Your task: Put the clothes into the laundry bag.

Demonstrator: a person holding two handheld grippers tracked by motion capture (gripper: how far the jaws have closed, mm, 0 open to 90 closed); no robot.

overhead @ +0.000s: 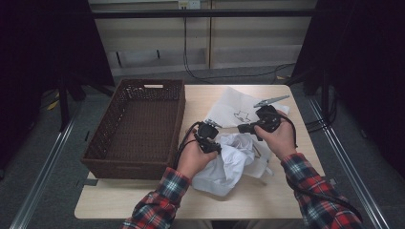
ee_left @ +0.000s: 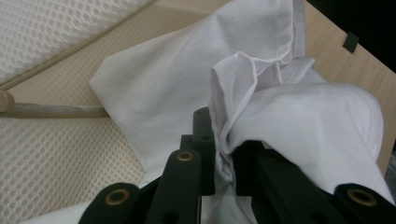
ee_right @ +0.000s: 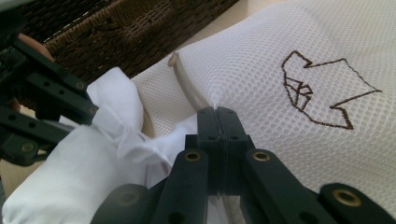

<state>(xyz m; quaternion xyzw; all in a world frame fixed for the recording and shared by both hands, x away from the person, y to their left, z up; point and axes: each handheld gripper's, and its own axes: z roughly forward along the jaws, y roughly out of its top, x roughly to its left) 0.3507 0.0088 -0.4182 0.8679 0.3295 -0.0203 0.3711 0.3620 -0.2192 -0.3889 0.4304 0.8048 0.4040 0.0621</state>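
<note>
So from the high view you get the whole layout: a light wooden table (overhead: pixel 143 200), a dark brown woven basket (overhead: pixel 138 126) taking up the 9 o'clock side, and a white mesh bag (overhead: pixel 234 112) lying flat toward 1 o'clock with a little brown outline stitched on it. The crumpled white cloth (overhead: pixel 229 162) sits just in front of the bag, around 6 o'clock of it, between the two hands in plaid sleeves. The left gripper (overhead: pixel 213 145) is down on the cloth's 10 o'clock edge, and the right gripper (overhead: pixel 242 128) is at the near edge of the bag.

What that view can't give you is the grip detail. The left gripper view has the jaws pinching a bunched fold of the cloth (ee_left: pixel 261 107), smooth cotton-looking stuff with a stitched hem at 12 o'clock, draped over the mesh bag (ee_left: pixel 51 154), whose honeycomb weave and beige zipper strip show up clearly at 9 o'clock.

The right gripper view shows its own jaws pressed flat together on the edge of the bag (ee_right: pixel 261 88) right beside the beige zip pull. The embroidered mark (ee_right: pixel 322 91) is at 2 o'clock, angular, kind of a folded-shape outline. The basket's (ee_right: pixel 126 32) chunky wicker weave runs across 11 o'clock, and the left gripper (ee_right: pixel 95 111) comes in at 9 o'clock, clamped on the puffy cloth (ee_right: pixel 79 168)
</note>
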